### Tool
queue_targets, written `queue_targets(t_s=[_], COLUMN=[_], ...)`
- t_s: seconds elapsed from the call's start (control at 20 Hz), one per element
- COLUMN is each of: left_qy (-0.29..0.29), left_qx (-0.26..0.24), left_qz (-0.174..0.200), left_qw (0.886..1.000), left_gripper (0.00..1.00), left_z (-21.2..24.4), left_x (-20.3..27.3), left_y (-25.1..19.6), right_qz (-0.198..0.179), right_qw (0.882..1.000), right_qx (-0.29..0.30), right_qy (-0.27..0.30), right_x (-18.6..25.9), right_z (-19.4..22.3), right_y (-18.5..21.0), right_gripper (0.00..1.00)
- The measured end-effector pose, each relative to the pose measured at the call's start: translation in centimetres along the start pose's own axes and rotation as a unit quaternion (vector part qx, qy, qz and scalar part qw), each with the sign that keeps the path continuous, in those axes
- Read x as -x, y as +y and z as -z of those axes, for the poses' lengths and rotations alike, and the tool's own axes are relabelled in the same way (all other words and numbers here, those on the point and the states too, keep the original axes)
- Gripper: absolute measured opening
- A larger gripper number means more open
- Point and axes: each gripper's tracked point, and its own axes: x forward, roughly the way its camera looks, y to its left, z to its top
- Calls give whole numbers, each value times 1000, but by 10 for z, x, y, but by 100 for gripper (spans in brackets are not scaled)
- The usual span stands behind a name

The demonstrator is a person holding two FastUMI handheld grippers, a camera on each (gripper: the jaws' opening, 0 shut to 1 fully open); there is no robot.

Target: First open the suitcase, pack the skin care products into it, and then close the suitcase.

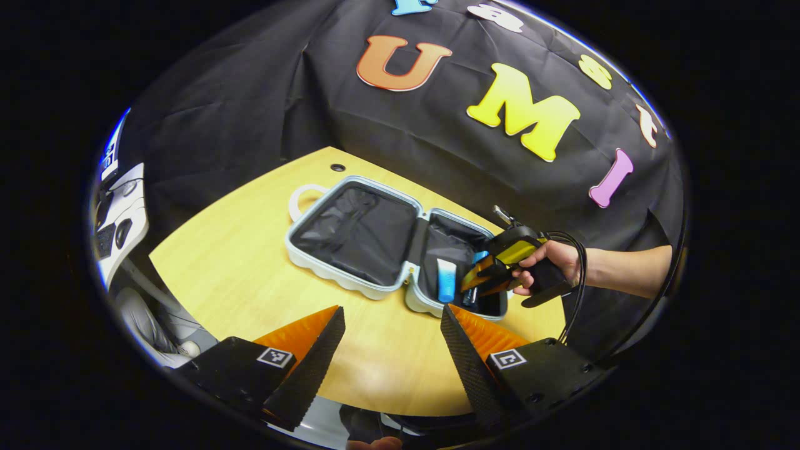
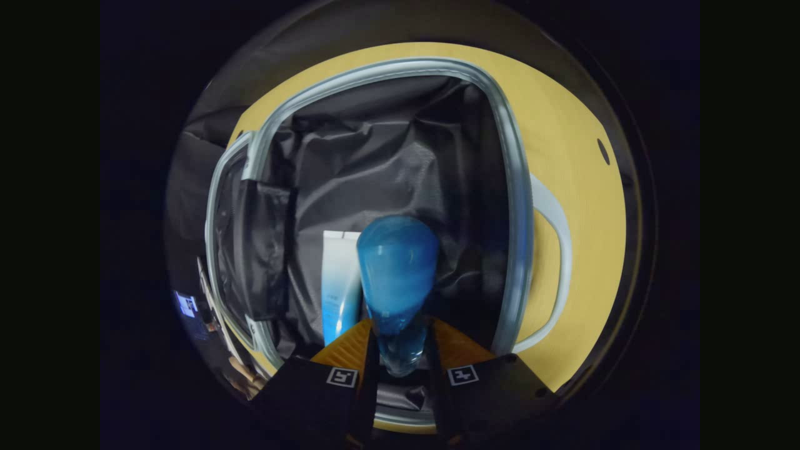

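Pale wood forms the counter (image 1: 237,262) on which a light grey suitcase (image 1: 325,265) lies fully open, its two halves spread flat and both lined in black fabric. In the left gripper view, the left half of the suitcase sits nearer the far-left corner of the counter with its white handle (image 1: 300,197) pointing away; that half holds nothing that can be seen. The left claw (image 1: 390,344) hovers over the near edge of the counter, its fingers spread wide apart with nothing between them, well apart from the suitcase. Farther right, the right half of the suitcase holds a blue-and-white tube (image 1: 446,280) lying on the lining. Just beside the tube, the right claw (image 1: 478,284) reaches down into that same half, carried by a person's hand (image 1: 553,262) whose bare forearm enters from the right.

In the right gripper view, the right claw (image 2: 400,350) has its fingers closed in on the neck of a translucent blue bottle (image 2: 397,269), pressing it from both sides, with the rounded body of the bottle pointing away from the camera over the black lining. The blue-and-white tube (image 2: 340,281) lies immediately left of the bottle, touching or nearly touching it. The suitcase rim (image 2: 512,206) curves around both products, with the white handle (image 2: 556,250) and the counter (image 2: 581,187) beyond it on the right.
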Motion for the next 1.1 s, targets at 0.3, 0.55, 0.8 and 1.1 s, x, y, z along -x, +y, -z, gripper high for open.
queue_targets(t_s=[0.3,0.55,0.8,1.1], left_qy=[-16,-36,-74,-38], left_qx=[0,9,-34,26], left_qz=[-19,-24,-30,-63], left_qw=[1000,999,996,997], left_gripper=[98,99,98,99], left_z=[-23,-65,-116,-121], left_x=[-2,-26,-88,-190], left_y=[44,81,124,175], right_qz=[4,-19,-88,-88], right_qw=[1000,999,972,915], right_qx=[-9,10,71,95], right_qy=[-1,-42,-204,-381], right_x=[2,35,129,225], right_z=[5,11,34,88], right_y=[2,-4,-5,-57], right_gripper=[38,46,66,68])
